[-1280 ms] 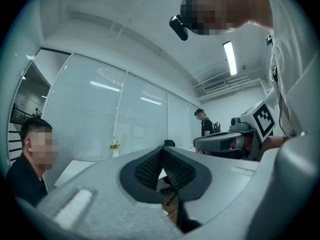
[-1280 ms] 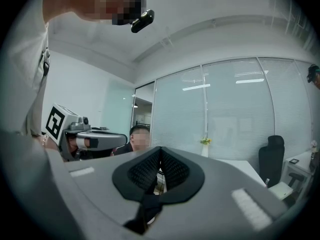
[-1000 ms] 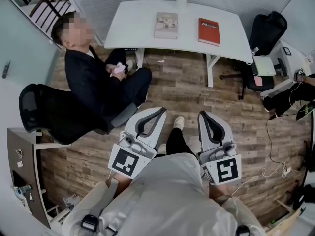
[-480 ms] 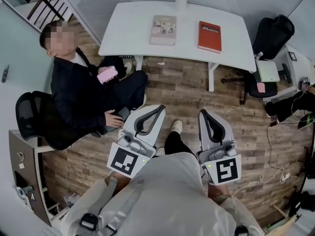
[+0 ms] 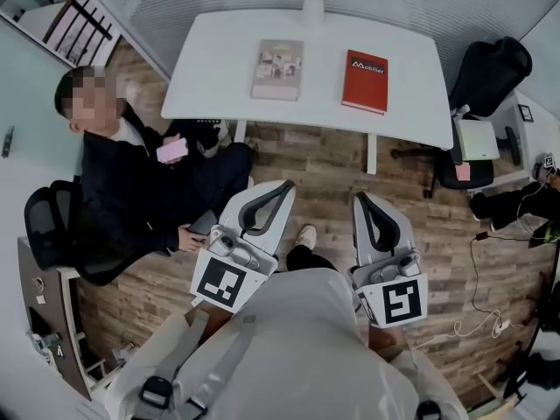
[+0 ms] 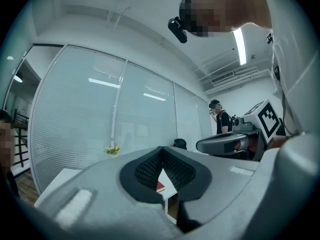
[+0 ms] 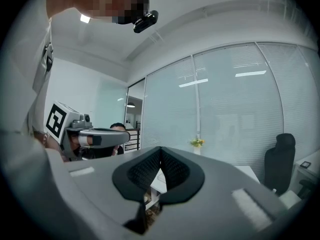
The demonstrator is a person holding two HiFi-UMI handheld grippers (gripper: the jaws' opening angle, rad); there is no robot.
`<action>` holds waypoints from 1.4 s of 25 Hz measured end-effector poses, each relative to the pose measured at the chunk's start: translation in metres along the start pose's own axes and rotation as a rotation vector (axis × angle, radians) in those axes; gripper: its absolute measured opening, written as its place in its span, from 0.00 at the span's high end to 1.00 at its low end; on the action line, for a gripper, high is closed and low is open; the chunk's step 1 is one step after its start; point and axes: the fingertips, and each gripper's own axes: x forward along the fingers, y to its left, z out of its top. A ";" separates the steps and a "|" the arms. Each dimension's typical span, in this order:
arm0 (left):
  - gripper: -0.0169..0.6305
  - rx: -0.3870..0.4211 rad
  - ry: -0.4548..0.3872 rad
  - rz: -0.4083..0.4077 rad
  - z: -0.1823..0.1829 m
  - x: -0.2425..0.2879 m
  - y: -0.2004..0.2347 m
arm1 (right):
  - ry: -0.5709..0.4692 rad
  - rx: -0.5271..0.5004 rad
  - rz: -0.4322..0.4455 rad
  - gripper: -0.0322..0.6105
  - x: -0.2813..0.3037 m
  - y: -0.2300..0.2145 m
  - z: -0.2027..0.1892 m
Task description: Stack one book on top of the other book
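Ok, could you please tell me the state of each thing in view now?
grey book: closed, flat on the table, not stacked.
red book: closed, flat on the table, nothing on it.
vase: upright, holds flowers.
left gripper: fingers shut, empty, short of the table.
right gripper: fingers shut, empty, short of the table.

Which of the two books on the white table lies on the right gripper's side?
The red book; the pale beige book lies apart to its left.
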 end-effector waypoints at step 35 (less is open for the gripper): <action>0.97 -0.023 -0.004 0.039 -0.022 0.154 0.162 | 0.028 -0.032 0.056 0.94 0.201 -0.104 -0.010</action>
